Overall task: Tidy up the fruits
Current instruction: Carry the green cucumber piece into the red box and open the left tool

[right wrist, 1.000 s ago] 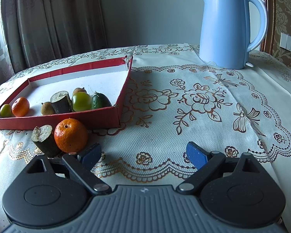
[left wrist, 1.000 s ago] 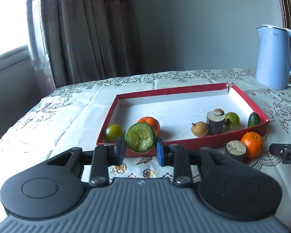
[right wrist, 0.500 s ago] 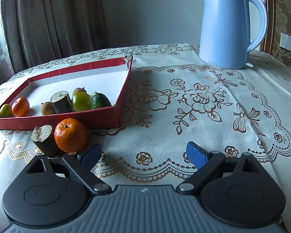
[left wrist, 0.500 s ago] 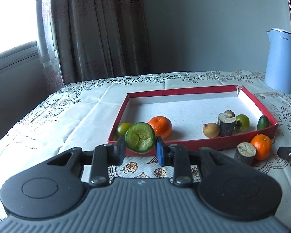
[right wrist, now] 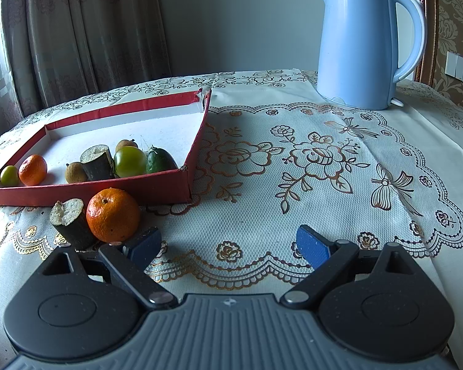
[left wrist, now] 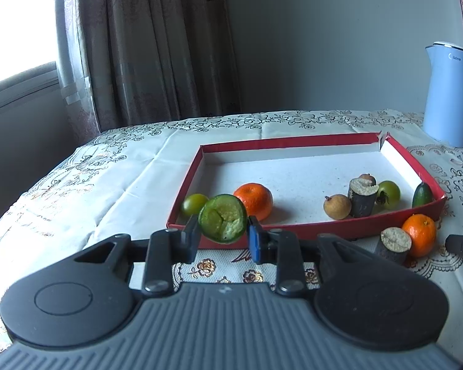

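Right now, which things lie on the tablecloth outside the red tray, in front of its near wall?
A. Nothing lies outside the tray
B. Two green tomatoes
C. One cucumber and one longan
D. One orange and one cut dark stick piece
D: in the right wrist view the orange and the cut dark stick piece rest on the tablecloth, in front of the red tray.

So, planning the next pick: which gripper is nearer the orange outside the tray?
Right. The right gripper sits just right of the orange, jaws open; the left gripper is farther off.
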Available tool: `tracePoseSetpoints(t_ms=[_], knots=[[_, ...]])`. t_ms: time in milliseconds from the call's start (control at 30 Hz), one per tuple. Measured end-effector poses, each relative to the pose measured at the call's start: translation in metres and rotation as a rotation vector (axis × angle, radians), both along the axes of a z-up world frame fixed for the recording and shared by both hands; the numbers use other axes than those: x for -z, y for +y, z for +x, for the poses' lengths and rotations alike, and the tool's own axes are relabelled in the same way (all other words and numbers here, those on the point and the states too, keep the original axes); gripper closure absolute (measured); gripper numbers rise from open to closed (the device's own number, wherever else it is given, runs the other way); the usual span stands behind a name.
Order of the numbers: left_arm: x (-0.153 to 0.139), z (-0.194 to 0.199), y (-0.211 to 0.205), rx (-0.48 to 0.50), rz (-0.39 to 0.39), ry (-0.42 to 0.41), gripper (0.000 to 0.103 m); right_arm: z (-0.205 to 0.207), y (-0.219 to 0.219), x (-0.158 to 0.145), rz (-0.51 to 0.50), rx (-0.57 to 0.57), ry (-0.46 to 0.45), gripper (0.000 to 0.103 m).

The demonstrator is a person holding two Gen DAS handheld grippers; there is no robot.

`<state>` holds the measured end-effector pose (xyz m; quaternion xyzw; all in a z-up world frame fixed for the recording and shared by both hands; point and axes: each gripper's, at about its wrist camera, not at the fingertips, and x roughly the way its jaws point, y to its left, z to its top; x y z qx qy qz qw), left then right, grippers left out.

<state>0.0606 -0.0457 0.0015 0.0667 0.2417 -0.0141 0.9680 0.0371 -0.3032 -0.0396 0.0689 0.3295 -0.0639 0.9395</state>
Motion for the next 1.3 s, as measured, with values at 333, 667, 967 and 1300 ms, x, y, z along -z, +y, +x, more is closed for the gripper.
tracePoseSetpoints(t_ms=[333,667,967,1300], knots=[[0.0,0.006,-0.002,-0.004,0.005,0.001,0.074,0.0,0.0,0.0,0.001,0.0,0.0,0.008],[-0.009,0.017,-0.008,0.0,0.008,-0.017,0.074,0.0,0.0,0.0,0.0,-0.001,0.0,0.008],[-0.018,0.052,-0.019,0.019,0.02,-0.025,0.074,0.0,0.0,0.0,0.002,-0.001,0.0,0.007],[-0.007,0.094,-0.035,0.045,0.005,0.03,0.074,0.001,-0.001,-0.001,0.013,-0.01,-0.001,0.004]])
